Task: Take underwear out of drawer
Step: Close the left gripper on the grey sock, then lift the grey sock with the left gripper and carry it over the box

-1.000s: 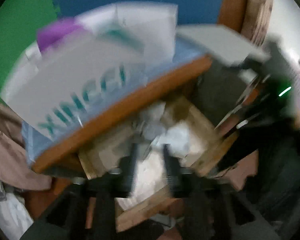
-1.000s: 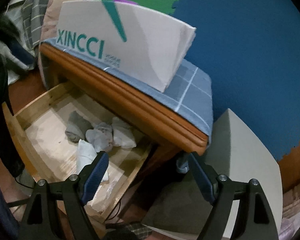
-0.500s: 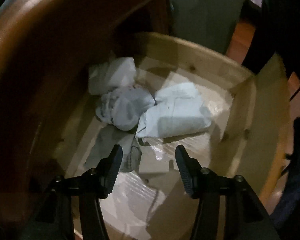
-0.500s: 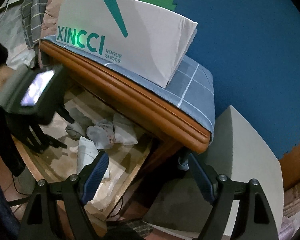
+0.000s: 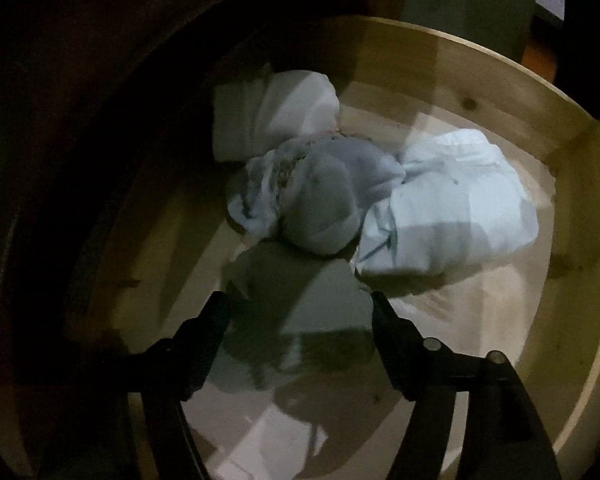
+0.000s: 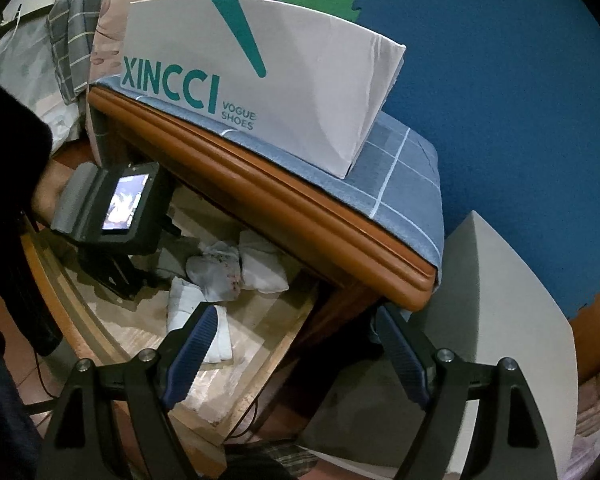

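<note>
Left tongs (image 5: 298, 312), spread wide, straddle grey underwear (image 5: 300, 300) in drawer (image 5: 480, 76).

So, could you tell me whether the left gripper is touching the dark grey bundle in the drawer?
Cannot tell. In the left wrist view the open left gripper straddles the dark grey bundle, but shadow hides any contact or gap.

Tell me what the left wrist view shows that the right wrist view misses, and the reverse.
Left wrist only: the dark grey garment sits between the open left gripper, with the drawer's inner wall close by.

Right wrist only: the open right gripper holds nothing outside the drawer; the shoe box stands on the checked cloth.

Both: the white folded garment and the grey bundle.
</note>
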Motion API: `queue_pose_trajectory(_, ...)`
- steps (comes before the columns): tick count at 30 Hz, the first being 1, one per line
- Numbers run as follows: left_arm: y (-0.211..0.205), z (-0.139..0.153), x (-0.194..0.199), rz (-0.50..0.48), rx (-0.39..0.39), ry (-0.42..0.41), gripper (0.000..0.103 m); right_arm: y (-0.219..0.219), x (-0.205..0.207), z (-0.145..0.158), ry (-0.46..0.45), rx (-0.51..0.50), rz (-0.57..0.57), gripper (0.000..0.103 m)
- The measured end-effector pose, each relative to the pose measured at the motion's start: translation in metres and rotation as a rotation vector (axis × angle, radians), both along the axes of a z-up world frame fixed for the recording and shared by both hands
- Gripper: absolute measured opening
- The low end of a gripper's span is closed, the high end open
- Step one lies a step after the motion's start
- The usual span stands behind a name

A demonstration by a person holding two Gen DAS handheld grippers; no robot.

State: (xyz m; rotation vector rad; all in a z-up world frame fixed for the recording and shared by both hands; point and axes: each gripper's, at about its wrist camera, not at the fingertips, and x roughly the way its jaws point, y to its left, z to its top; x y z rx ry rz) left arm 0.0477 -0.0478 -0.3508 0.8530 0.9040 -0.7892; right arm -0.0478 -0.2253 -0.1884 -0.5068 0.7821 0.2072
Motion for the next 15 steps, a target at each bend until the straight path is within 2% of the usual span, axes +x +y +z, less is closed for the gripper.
queue_pose_trajectory(2, -0.001, -0.005, 0.0, 0.004, 0.021, 0.04, 0.07, 0.001, -0.001, 0.0, -0.002, -0.002, 0.004, 0.084)
queue_pose_trajectory(4, -0.001, -0.002, 0.0, 0.016, 0.019, 0.043, 0.046, 0.001, -0.002, 0.0, -0.003, -0.005, 0.007, 0.084)
queue_pose_trajectory(6, -0.001, 0.005, -0.001, 0.024, 0.023, 0.056, 0.034, 0.001, -0.003, 0.0, -0.004, -0.007, 0.007, 0.084)
queue_pose_trajectory(8, -0.001, 0.019, -0.007, 0.028, 0.016, 0.082, 0.031, 0.001, -0.003, 0.001, -0.006, -0.006, 0.006, 0.084)
queue_pose_trajectory(15, 0.0, 0.092, -0.046, -0.023, -0.058, 0.033, 0.029, 0.001, -0.003, -0.002, -0.001, -0.017, -0.003, 0.084)
